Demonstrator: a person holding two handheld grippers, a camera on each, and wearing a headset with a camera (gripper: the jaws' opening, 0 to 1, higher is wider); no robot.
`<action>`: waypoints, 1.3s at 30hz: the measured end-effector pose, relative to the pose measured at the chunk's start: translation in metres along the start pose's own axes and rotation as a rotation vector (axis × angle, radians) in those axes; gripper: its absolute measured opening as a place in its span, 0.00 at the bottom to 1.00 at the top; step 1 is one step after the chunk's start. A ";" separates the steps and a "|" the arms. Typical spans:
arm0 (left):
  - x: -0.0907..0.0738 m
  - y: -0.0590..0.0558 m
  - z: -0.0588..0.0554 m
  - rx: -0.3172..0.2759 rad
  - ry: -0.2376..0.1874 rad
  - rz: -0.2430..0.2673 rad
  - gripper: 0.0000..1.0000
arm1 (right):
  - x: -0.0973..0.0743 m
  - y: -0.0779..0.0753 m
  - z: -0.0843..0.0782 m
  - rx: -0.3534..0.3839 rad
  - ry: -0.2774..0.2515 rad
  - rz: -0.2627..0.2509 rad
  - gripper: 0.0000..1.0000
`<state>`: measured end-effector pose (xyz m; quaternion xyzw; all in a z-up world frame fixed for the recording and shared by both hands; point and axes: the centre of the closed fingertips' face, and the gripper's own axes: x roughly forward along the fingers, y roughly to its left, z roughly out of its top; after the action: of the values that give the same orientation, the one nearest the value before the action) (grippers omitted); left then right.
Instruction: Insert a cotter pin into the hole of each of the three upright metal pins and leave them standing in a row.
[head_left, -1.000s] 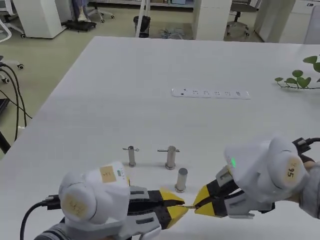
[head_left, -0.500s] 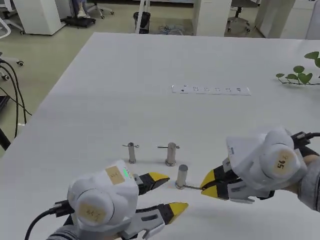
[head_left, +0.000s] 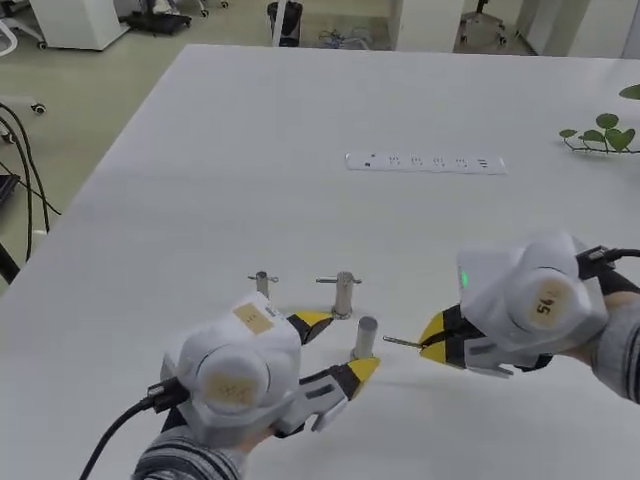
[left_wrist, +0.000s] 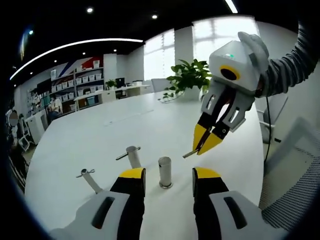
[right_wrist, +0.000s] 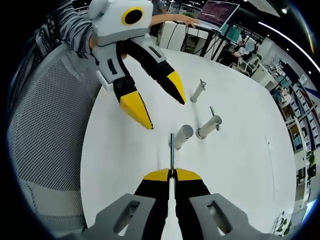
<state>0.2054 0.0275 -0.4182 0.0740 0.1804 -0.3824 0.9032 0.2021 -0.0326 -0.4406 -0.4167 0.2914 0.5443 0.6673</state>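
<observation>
Pinching a cotter pin (head_left: 402, 343) between closed jaws, the right gripper (head_left: 430, 343) holds its tip just beside the bare pin (head_left: 366, 336) on the table (head_left: 300, 180). The left gripper (head_left: 338, 345) is wide open, with that pin between its jaw tips. Behind, the middle pin (head_left: 343, 294) and left pin (head_left: 262, 284) each carry a cotter.

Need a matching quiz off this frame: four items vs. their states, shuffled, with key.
Items
1. left gripper
2. right gripper
3. nearest metal pin
4. back-right metal pin

States
A. has an inserted cotter pin through its hole
B. open
C. no cotter pin in it
D. shut on a loose cotter pin

Pairs: 1-B, 2-D, 3-C, 4-A
</observation>
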 end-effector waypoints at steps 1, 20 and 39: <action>0.003 0.002 0.000 -0.007 0.002 0.011 0.34 | 0.001 -0.002 -0.001 0.000 0.002 -0.004 0.00; 0.035 0.011 -0.027 -0.055 0.100 0.028 0.26 | 0.017 -0.019 -0.014 0.051 0.048 -0.035 0.00; 0.052 0.009 -0.036 -0.089 0.143 0.010 0.14 | 0.022 -0.017 -0.010 0.045 0.020 -0.015 0.00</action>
<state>0.2358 0.0087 -0.4712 0.0615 0.2609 -0.3632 0.8923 0.2249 -0.0314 -0.4598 -0.4095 0.3070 0.5282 0.6776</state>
